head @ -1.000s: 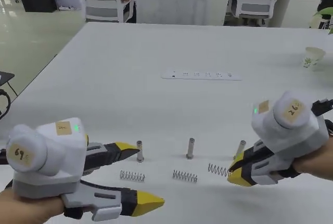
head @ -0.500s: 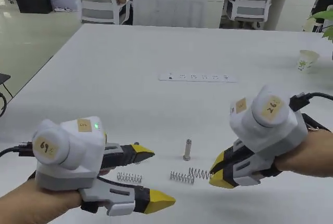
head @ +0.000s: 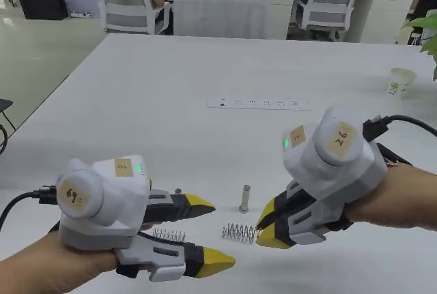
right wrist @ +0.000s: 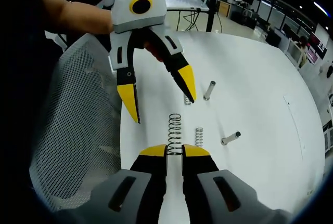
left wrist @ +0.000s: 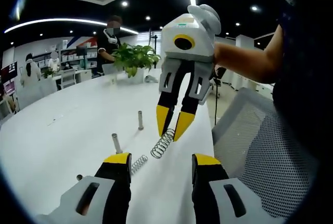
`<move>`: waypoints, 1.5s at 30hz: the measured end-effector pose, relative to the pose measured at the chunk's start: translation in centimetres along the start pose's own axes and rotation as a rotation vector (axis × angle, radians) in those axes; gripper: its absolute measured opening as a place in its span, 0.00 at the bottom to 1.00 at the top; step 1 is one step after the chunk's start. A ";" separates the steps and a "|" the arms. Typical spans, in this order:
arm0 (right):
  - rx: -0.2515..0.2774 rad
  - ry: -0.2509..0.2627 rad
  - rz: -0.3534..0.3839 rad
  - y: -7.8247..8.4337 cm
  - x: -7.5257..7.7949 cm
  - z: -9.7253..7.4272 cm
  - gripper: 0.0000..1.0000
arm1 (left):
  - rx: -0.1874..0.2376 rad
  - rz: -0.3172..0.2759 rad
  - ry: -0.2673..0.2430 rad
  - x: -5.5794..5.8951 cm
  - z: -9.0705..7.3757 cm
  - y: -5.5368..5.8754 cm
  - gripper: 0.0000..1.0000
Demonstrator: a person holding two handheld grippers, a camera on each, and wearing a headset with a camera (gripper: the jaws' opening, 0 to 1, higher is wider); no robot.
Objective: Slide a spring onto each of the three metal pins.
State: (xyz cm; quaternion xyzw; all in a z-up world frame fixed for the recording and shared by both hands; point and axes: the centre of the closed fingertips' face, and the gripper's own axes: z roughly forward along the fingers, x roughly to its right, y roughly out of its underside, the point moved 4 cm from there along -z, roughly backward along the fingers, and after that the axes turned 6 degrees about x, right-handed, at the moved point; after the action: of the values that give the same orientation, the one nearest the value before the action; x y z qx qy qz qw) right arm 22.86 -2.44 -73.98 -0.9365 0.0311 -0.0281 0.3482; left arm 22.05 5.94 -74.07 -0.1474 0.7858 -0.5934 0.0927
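The right gripper (head: 268,224), low and right of centre in the head view, pinched one end of a spring (head: 239,232) in narrow jaws. The spring reached left, just below the middle pin (head: 244,198). The left gripper (head: 213,232), at lower left, gaped wide and held nothing. A second spring (head: 168,235) showed between its jaws.

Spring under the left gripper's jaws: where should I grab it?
Pinch the spring near one end, across its coils, coming down from above with the left gripper. It lies flat on the table, and a free end must slip over an upright pin.
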 end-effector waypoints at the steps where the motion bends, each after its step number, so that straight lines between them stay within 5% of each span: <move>1: 0.000 -0.004 -0.004 -0.1 -0.1 0.0 0.08 | 0.001 0.002 0.002 0.0 0.0 0.0 0.38; 12: 0.028 -0.067 -0.048 -0.5 -1.3 -0.3 0.08 | 0.011 0.032 0.049 0.9 0.3 0.0 0.19; 23: 0.044 -0.127 -0.098 -0.9 -2.4 -0.4 0.08 | 0.007 0.000 0.119 2.2 0.3 0.1 0.04; 45: 0.057 -0.126 -0.051 0.2 -2.3 0.0 0.12 | -0.002 0.001 0.143 2.4 0.4 0.1 0.02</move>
State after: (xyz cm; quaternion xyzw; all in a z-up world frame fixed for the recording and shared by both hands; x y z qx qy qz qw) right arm 20.57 -2.46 -74.16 -0.9266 -0.0157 0.0212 0.3751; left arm 19.93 4.85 -74.22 -0.1045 0.7910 -0.6017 0.0364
